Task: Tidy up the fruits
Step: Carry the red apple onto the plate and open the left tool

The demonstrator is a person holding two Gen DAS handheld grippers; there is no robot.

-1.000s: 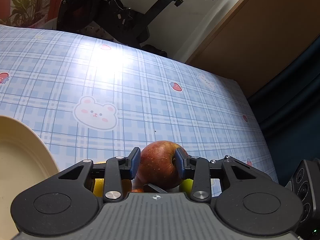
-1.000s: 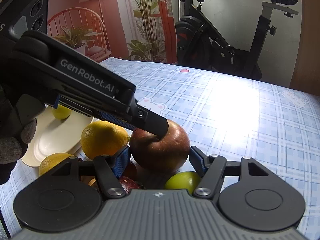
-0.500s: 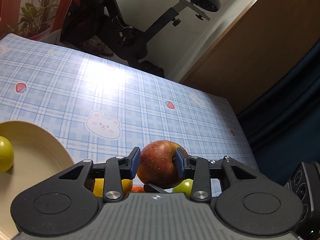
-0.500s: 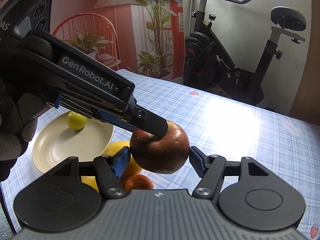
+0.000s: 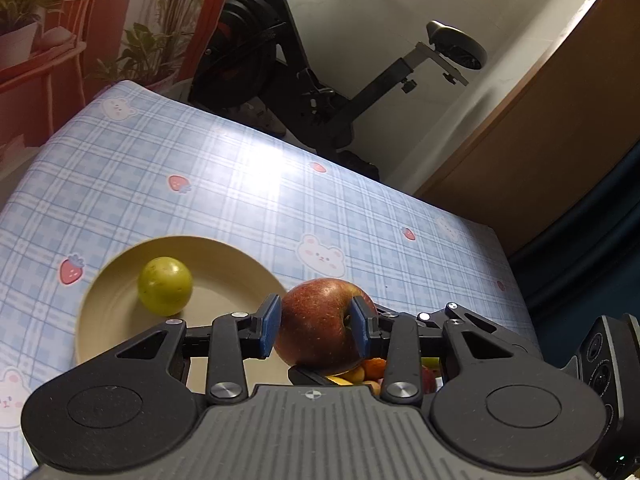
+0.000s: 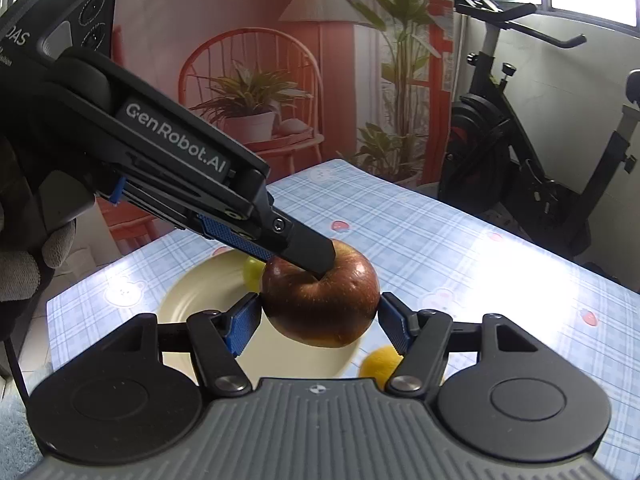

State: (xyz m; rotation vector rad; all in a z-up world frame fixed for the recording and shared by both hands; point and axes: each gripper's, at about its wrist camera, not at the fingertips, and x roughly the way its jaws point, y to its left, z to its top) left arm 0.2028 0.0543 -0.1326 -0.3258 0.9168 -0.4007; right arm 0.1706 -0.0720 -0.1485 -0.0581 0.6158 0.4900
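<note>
One small green round fruit point(image 5: 165, 286) is already seen in the cream round plate point(image 5: 100, 320), while the large red apple point(image 5: 320, 328) is gripped aloft above the plate's edge by both the left gripper point(image 5: 316, 330) and the right gripper point(image 6: 320, 320), and several fruits point(image 5: 372, 370) are left on the table.

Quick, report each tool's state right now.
Left tool: shut on the red apple.
Right tool: shut on the same red apple, one pad against each side.
</note>
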